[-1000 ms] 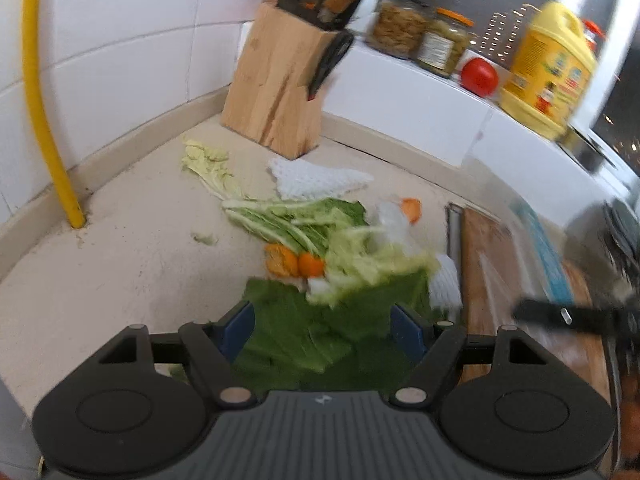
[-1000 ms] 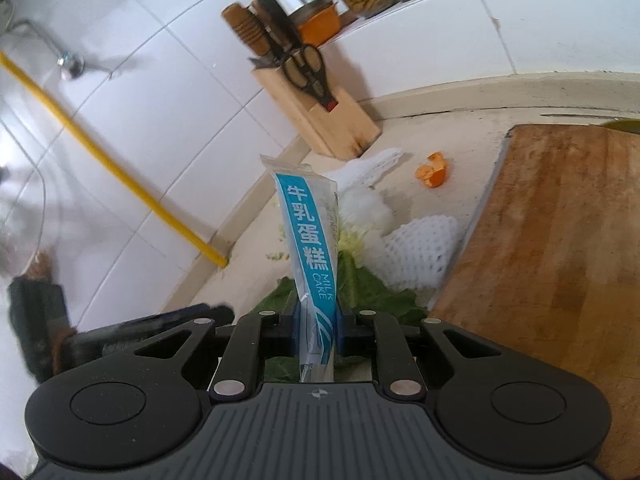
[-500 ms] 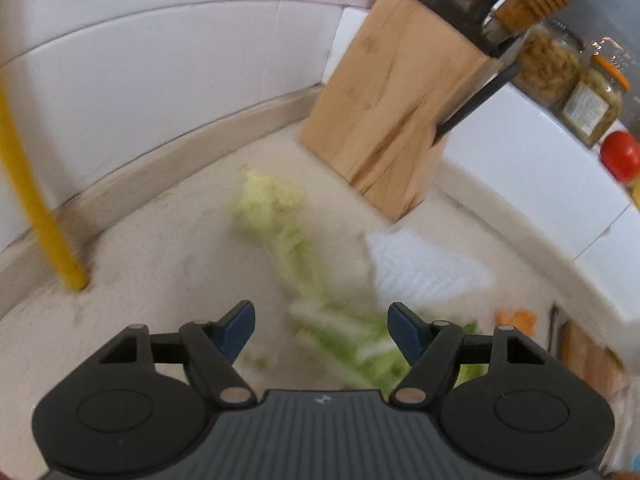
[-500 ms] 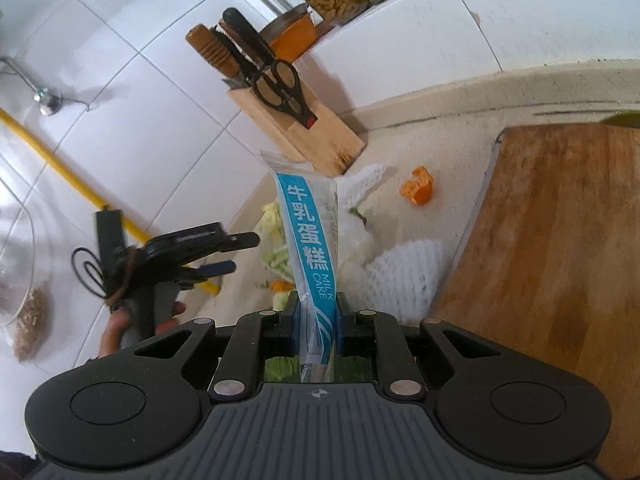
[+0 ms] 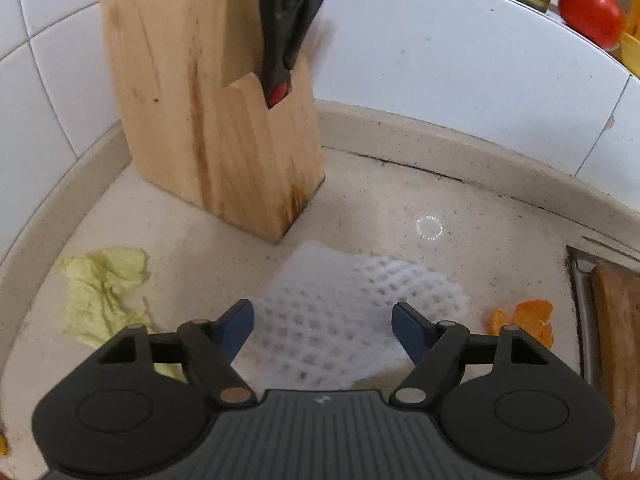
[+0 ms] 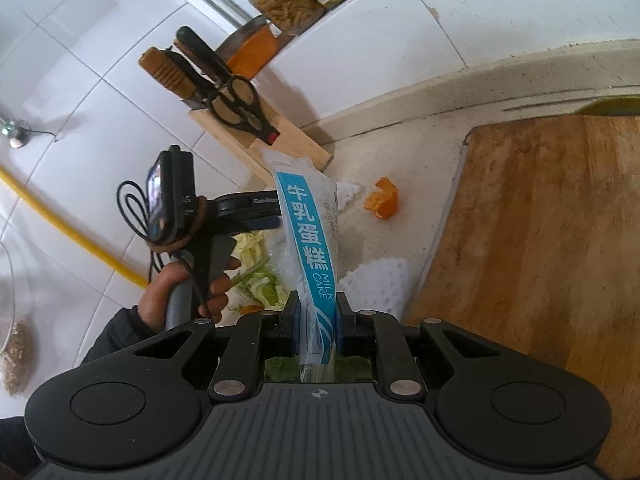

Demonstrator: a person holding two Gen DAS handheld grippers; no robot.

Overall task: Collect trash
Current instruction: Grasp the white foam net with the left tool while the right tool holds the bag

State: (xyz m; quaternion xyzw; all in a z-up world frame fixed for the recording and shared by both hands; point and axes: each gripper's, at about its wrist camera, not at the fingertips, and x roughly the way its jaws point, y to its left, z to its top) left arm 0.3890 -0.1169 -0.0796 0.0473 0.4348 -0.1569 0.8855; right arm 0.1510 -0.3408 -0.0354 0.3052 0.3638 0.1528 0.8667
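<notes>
Both pairs differ: right gripper [image 6: 318, 312] fingers clamp the milk-cake wrapper [image 6: 308, 232], long axis pointing forward beyond the fingertips; left gripper [image 5: 322, 326] fingers apart over foam net [image 5: 344, 304].

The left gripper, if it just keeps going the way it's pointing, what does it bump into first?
Most likely the white foam net. It lies on the counter between and just beyond the open jaws of the left gripper, which tilts down at it. The knife block stands further back. Depth is hard to judge.

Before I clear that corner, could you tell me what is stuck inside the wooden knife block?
In the knife block stand black-handled scissors, a ribbed wooden handle and a dark handle. Their blades are hidden inside the wood, so the tool types stay unclear.
</notes>
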